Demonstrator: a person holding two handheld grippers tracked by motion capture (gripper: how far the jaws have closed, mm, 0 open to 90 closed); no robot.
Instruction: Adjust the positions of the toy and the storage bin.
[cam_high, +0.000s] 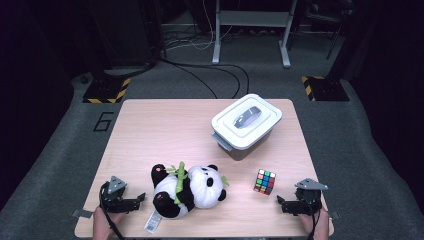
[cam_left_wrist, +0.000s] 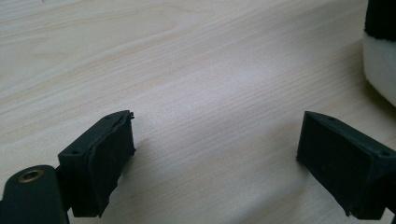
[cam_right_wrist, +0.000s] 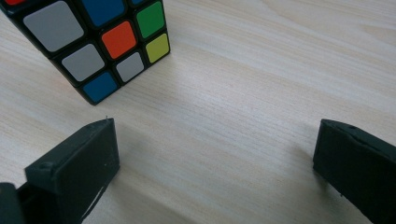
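- From above, the left tool (cam_high: 131, 202) rests at the near left corner of the pale wooden surface (cam_high: 165, 125), just left of the black-and-white plush panda (cam_high: 187, 189) lying on its side with a green bamboo sprig.
- The right tool (cam_high: 286, 204) sits at the near right corner, near the multicoloured puzzle cube (cam_high: 264, 181).
- Only that high view takes in the white lidded plastic box (cam_high: 246, 126) with a grey handle, farther back and right of centre.
- The left gripper view shows its jaws spread wide over bare wood, gripping nothing, the panda's fur at the right edge.
- The right gripper view shows jaws fully apart and empty, the cube just beyond the left jaw, not touching.
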